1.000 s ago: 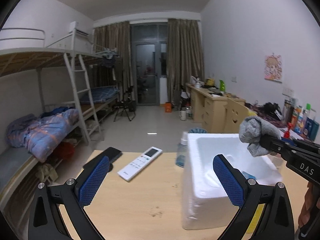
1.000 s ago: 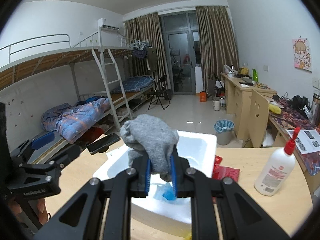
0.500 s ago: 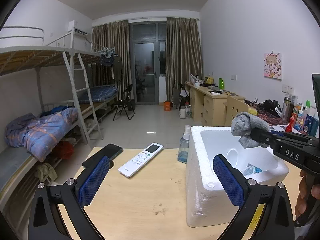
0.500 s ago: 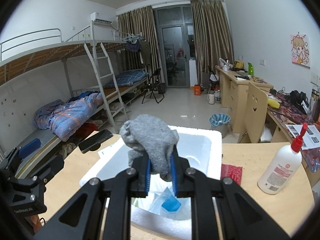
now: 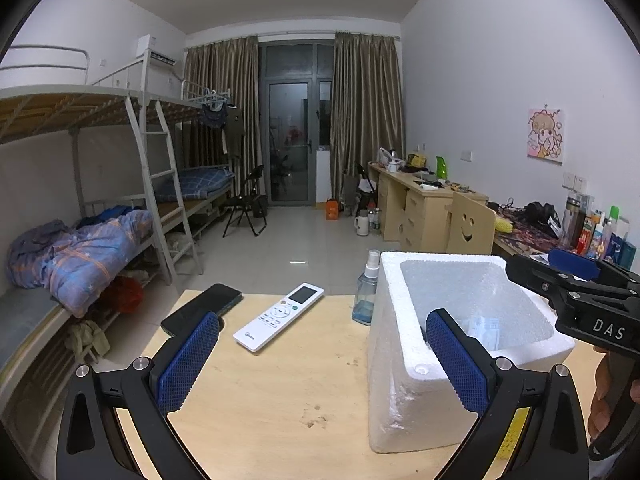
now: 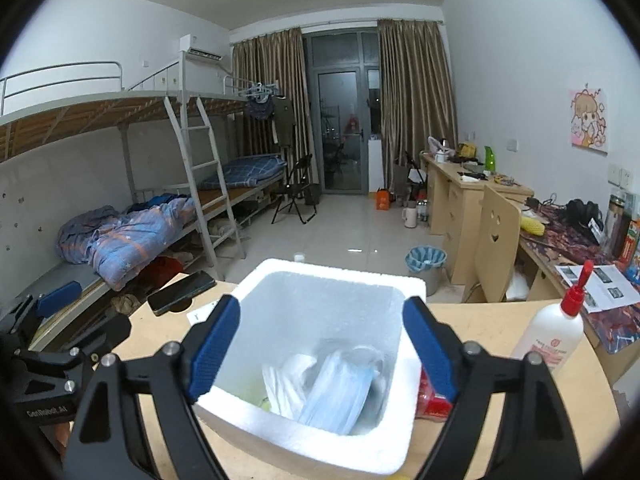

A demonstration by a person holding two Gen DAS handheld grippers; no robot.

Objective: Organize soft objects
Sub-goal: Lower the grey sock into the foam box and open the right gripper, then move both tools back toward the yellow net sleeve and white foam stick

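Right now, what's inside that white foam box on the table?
In the foam box lie blue face masks and white plastic packaging. Anything beneath them is covered; no grey sock is visible.

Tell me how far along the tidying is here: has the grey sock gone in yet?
Probably: the right gripper, which clamped the sock half a second ago, now hangs open and empty over the foam box. The sock itself isn't visible; only bagged face masks show inside. Nothing is in hand: the left gripper is open too. No other soft items show on the table.
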